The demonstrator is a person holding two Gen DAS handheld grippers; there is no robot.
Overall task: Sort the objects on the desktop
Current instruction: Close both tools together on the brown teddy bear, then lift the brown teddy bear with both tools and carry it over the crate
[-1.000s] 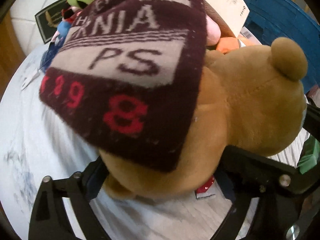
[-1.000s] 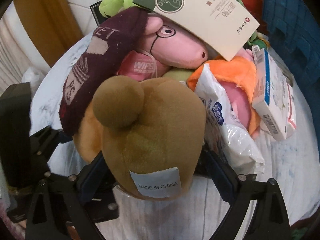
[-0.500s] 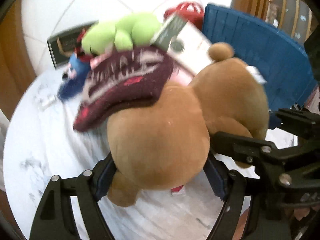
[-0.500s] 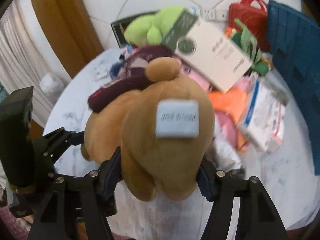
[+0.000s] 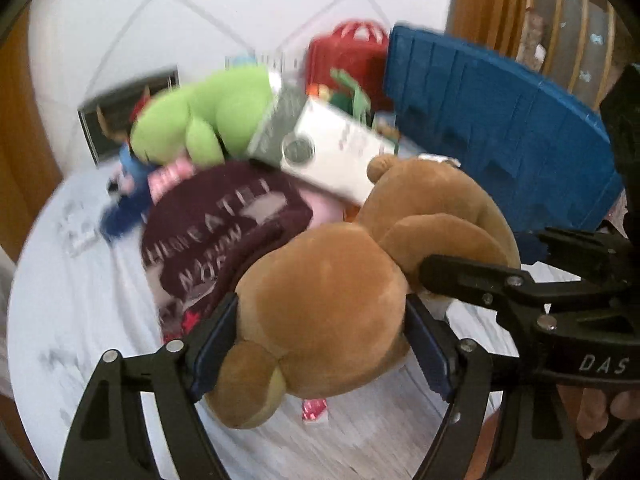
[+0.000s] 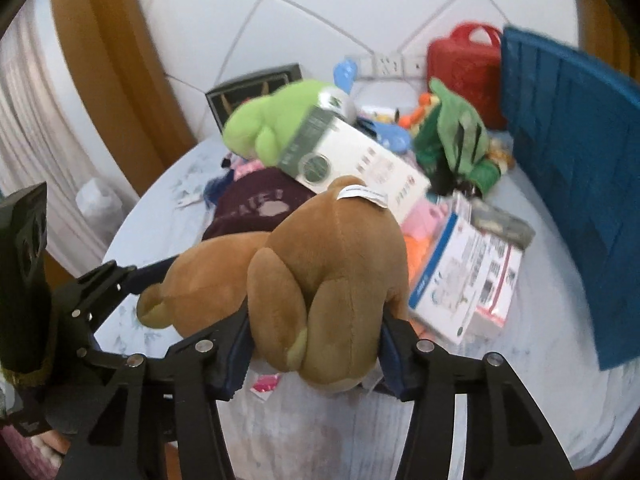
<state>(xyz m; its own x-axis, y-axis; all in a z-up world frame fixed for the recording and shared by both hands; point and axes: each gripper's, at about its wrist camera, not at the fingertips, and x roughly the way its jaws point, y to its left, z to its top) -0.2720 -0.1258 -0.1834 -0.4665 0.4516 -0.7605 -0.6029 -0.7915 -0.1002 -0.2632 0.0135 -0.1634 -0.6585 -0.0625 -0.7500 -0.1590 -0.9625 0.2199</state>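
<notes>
Both pairs of tongs pinched the brown plush bear (image 5: 332, 312) and held it clear above the white marbled tabletop (image 5: 80, 300): the left gripper (image 5: 324, 344) stood fairly wide around its round head, while the right gripper (image 6: 316, 344), whose jaws had just been closing, squeezed its hind end. Under the bear lay a small pink packet (image 6: 264, 384), blurred. Bare table ran along the near edge and the left side. Behind sat a heap: a maroon knitted cloth with lettering (image 5: 224, 224), a lime-green plush toy (image 5: 208, 120), and a white-and-green flat carton (image 6: 352, 160). A blue plastic crate (image 6: 568, 184) stood at the right, its inside hidden, and a red basket (image 6: 464, 64) beyond.
</notes>
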